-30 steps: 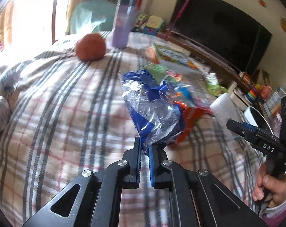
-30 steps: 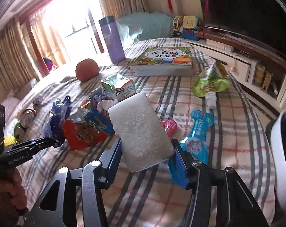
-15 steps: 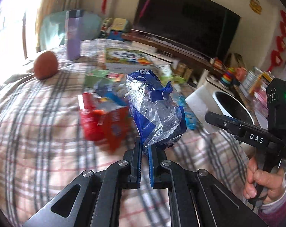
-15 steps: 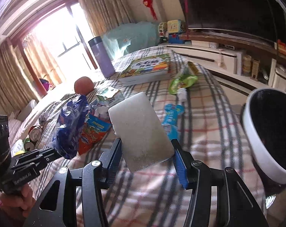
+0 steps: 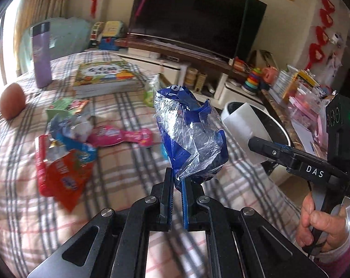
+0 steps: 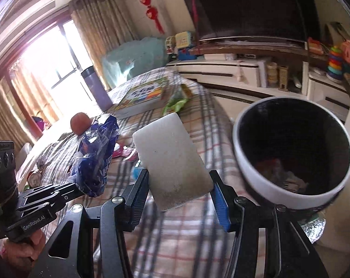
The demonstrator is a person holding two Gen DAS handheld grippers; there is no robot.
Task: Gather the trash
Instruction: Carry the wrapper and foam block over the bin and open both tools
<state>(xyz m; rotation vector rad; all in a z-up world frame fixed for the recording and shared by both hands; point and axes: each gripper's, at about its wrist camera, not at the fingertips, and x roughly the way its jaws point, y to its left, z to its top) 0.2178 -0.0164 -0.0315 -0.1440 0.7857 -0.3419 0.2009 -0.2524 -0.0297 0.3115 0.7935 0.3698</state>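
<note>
A crumpled blue and clear plastic wrapper [image 5: 190, 136] sticks up from the left gripper [image 5: 177, 180], held above the checked bedspread [image 5: 119, 162]. A white rectangular block [image 6: 172, 159], perhaps foam or a sponge, sits upright in the right gripper [image 6: 179, 185], just left of a white-rimmed trash bin [image 6: 293, 155] standing beside the bed. The bin's dark inside already holds a few scraps.

The step in hand looks like carrying both pieces to the bin. The next move likely calls for bringing each gripper over the bin's mouth and then letting go, one after the other so they do not collide.

The left jaws are pressed nearly together, pinching the wrapper's lower edge. The right jaws stand about half apart, clamped on the block's two sides.

More wrappers lie on the bedspread: a red snack packet [image 5: 59, 176] and a pink pouch [image 5: 121, 135], not yet collected.
</note>
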